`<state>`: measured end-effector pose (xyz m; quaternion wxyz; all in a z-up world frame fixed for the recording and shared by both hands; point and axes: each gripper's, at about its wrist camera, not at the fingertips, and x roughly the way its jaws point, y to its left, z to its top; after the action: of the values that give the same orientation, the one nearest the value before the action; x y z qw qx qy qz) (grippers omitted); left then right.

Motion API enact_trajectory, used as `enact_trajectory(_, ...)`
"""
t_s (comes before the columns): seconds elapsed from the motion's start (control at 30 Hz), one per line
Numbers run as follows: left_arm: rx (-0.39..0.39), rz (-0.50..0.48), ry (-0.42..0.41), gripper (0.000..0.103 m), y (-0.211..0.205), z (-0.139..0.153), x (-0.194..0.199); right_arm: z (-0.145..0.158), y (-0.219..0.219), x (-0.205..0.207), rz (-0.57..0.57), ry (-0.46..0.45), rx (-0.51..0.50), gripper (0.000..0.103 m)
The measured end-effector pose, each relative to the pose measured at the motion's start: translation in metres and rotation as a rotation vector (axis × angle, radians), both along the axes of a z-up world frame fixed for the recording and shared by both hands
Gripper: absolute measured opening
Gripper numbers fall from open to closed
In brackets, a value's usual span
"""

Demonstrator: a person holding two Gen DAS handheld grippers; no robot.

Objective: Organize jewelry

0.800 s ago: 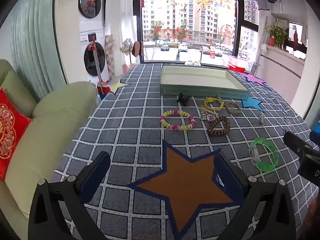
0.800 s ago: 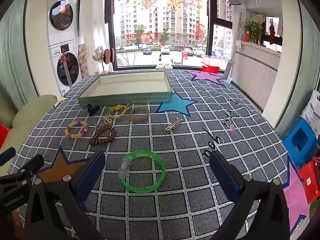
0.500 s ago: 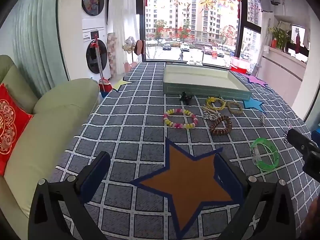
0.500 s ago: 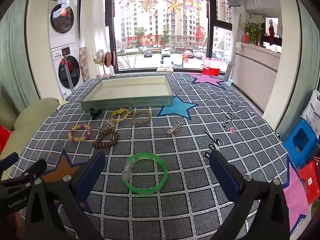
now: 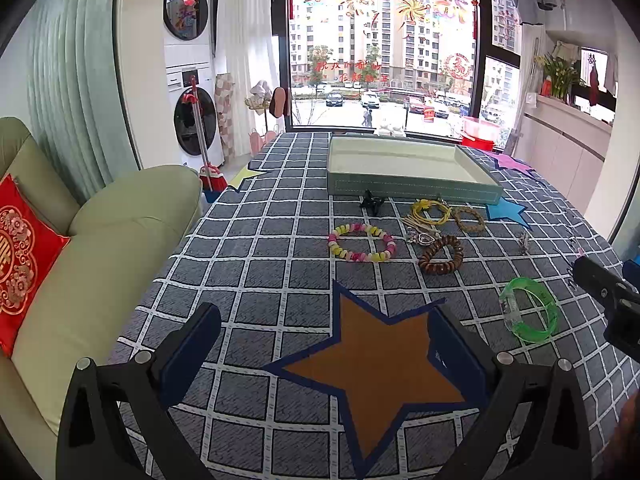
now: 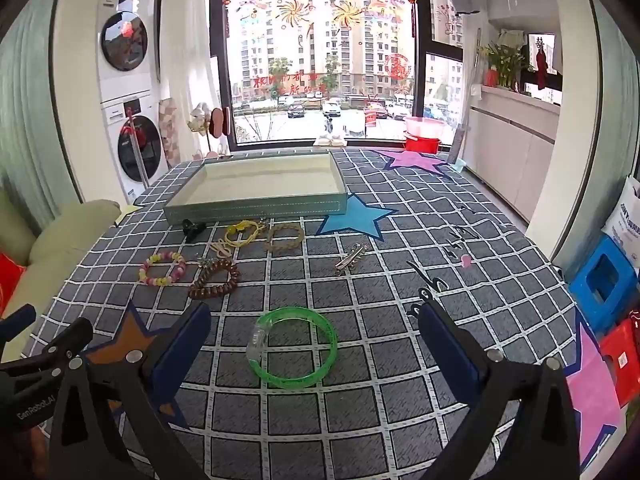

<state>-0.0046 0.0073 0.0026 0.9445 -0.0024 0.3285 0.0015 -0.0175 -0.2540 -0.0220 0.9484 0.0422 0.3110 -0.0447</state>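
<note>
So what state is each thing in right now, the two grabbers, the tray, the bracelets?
Left gripper: jaws open, holding nothing.
Right gripper: jaws open, either side of the green bangle, not gripping.
Green bangle: flat on the cloth.
Tray: nothing visible inside.
Beaded bracelet: on the cloth, outside the tray.
Brown bracelet: likewise.

I'm seeing the right gripper getting cut off by the left view's edge, so its jaws aren't showing there. The small silver charm beside the brown coil bracelet is reading too tiny to identify. The tray floor's near strip is hiding behind its front wall.
</note>
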Motion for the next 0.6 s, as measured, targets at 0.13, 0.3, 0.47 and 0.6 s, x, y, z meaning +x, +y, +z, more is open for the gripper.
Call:
enact_trajectory(0.13, 0.001, 0.0, 0.0, 0.103, -0.0004, -0.0004, 0.0, 0.0, -0.0009, 0.0003, 0.0, -0.001, 0.001, 0.103)
enact_trajectory(0.3, 0.005, -0.002, 0.0, 0.103, -0.0001, -0.0001, -0.0004, -0.0001, -0.0007, 0.0005, 0.0, 0.0, 0.0, 0.103)
enact_trajectory(0.47, 0.019, -0.004, -0.006, 0.103, -0.0025, 0.0002, 0.0002, -0.0002, -0.0005, 0.0007, 0.001, 0.0, 0.001, 0.103)
enact_trajectory(0.6, 0.023, -0.006, -0.007, 0.103, -0.0041, -0.0004, 0.0009, -0.0001, -0.0008, 0.0008, 0.0, 0.0, 0.003, 0.103)
